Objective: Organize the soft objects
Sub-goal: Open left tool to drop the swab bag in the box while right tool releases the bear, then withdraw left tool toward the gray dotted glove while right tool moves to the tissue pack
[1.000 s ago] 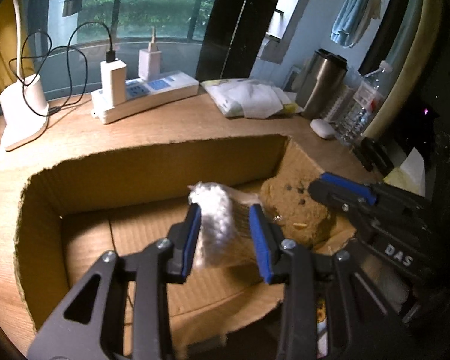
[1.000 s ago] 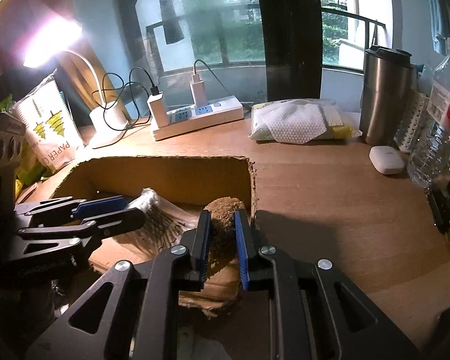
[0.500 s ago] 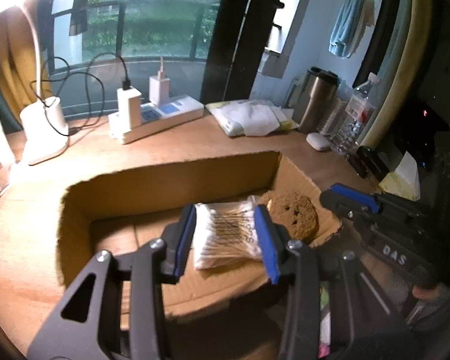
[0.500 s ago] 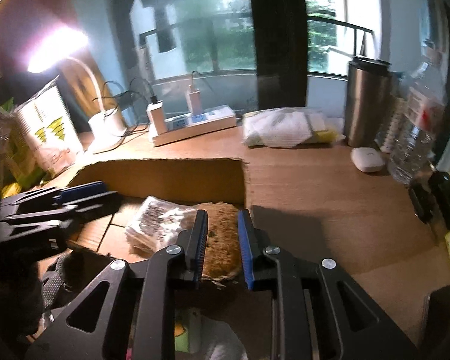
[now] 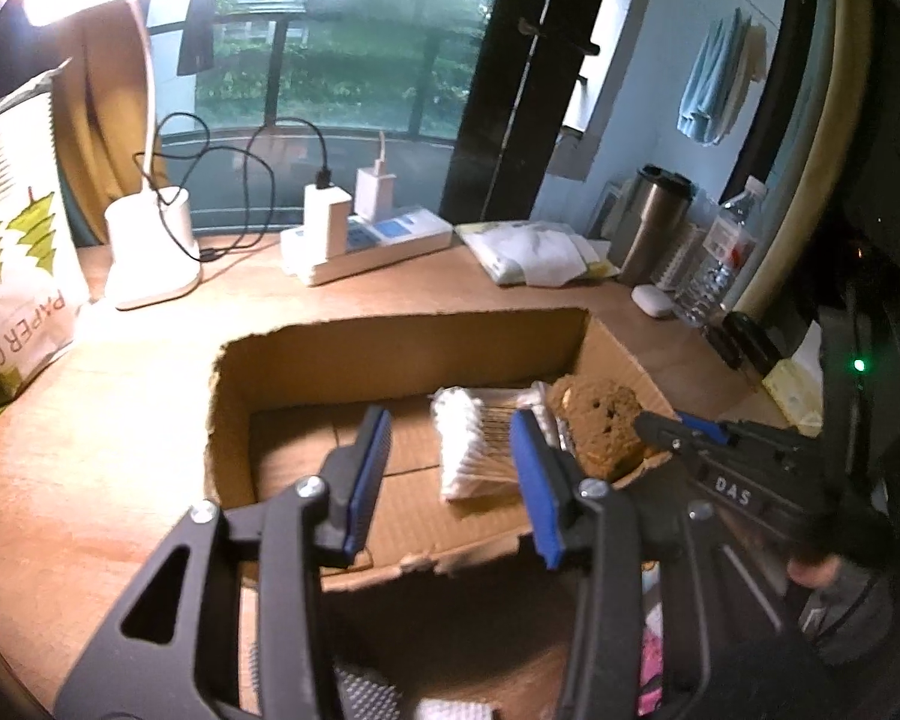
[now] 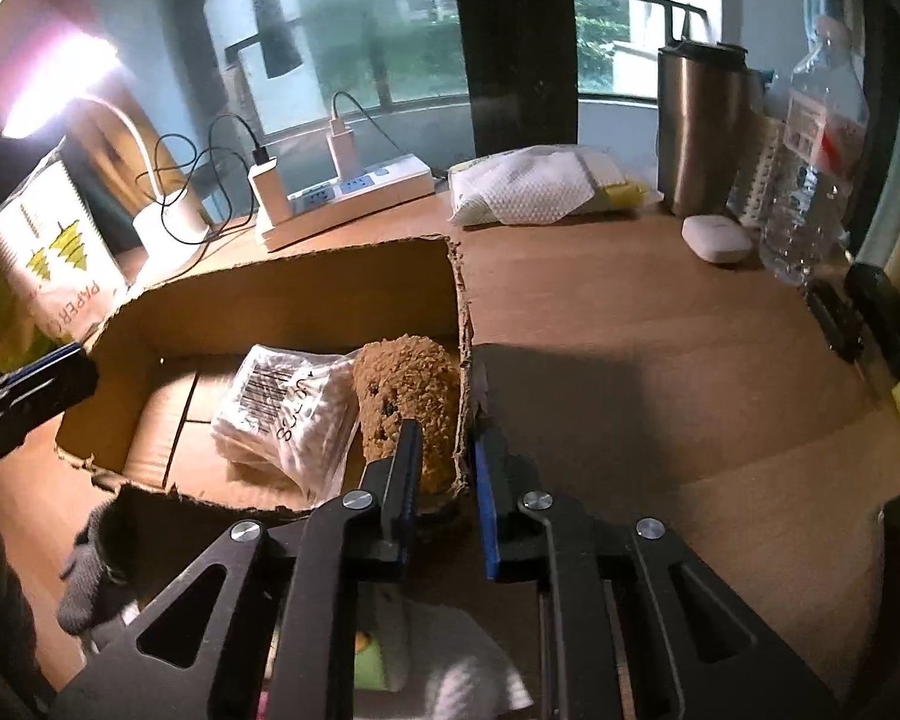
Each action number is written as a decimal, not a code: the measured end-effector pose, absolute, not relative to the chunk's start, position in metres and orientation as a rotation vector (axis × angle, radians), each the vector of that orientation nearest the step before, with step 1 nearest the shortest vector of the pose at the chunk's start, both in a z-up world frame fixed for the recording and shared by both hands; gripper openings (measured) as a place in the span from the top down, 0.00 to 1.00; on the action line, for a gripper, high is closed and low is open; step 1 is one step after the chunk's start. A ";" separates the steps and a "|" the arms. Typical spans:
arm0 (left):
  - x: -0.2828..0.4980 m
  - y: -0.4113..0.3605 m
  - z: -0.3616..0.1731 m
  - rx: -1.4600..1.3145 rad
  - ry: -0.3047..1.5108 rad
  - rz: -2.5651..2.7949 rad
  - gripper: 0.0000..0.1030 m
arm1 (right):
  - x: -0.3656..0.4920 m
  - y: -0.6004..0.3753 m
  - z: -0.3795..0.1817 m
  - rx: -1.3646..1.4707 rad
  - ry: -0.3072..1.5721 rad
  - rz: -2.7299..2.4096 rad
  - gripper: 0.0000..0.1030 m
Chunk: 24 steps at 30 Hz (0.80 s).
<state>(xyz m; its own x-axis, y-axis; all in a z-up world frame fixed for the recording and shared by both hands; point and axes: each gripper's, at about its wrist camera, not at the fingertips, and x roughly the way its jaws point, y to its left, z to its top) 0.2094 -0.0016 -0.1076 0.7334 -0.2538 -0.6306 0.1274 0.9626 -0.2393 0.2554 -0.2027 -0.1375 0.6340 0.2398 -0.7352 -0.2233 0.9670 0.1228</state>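
Note:
A clear bag of cotton swabs lies flat in the open cardboard box. A brown plush toy lies beside it against the box's right wall. My left gripper is open and empty, raised above the box's near edge, apart from the bag. My right gripper is open and empty, above the box's right near corner; it also shows in the left wrist view.
On the wooden desk behind the box stand a power strip with chargers, a lit desk lamp, a paper-cup bag, a wipes pack, a steel tumbler, a water bottle and a white case.
Both grippers have let go and pulled back and up from the box. The left jaws opened wide, leaving the swab bag flat; the right jaws opened off the plush toy.

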 end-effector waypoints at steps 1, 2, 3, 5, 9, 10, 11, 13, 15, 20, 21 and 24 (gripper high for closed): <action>0.207 0.000 -0.106 -0.187 0.713 -0.208 0.58 | 0.256 -0.201 -0.137 0.022 0.850 0.262 0.84; 0.205 0.002 -0.106 -0.188 0.709 -0.205 0.58 | 0.256 -0.199 -0.137 0.020 0.853 0.262 0.84; 0.202 0.005 -0.105 -0.190 0.704 -0.201 0.58 | 0.255 -0.196 -0.137 0.019 0.858 0.264 0.84; 0.197 0.010 -0.104 -0.195 0.695 -0.193 0.57 | 0.253 -0.192 -0.137 0.023 0.863 0.279 0.83; 0.189 0.019 -0.104 -0.207 0.689 -0.182 0.57 | 0.245 -0.183 -0.134 0.032 0.854 0.291 0.77; 0.187 0.021 -0.103 -0.209 0.687 -0.179 0.57 | 0.243 -0.182 -0.132 0.032 0.847 0.293 0.70; 0.185 0.022 -0.103 -0.211 0.684 -0.178 0.56 | 0.240 -0.181 -0.129 0.030 0.835 0.295 0.63; 0.179 0.026 -0.100 -0.212 0.673 -0.175 0.55 | 0.233 -0.180 -0.121 0.018 0.804 0.293 0.54; 0.173 0.029 -0.097 -0.219 0.658 -0.176 0.50 | 0.226 -0.179 -0.113 0.007 0.776 0.294 0.48; 0.159 0.030 -0.091 -0.219 0.631 -0.175 0.49 | 0.205 -0.174 -0.092 -0.020 0.717 0.320 0.46; 0.157 0.030 -0.090 -0.218 0.628 -0.177 0.48 | 0.202 -0.173 -0.089 -0.026 0.708 0.325 0.46; 0.149 0.028 -0.087 -0.212 0.617 -0.182 0.43 | 0.189 -0.168 -0.079 -0.047 0.679 0.349 0.41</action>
<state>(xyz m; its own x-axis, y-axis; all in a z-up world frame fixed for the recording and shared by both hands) 0.1487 0.0277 -0.0872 0.8010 -0.2310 -0.5523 0.1051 0.9625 -0.2502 0.1894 -0.1677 -0.0793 0.7224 0.3008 -0.6227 -0.3314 0.9409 0.0700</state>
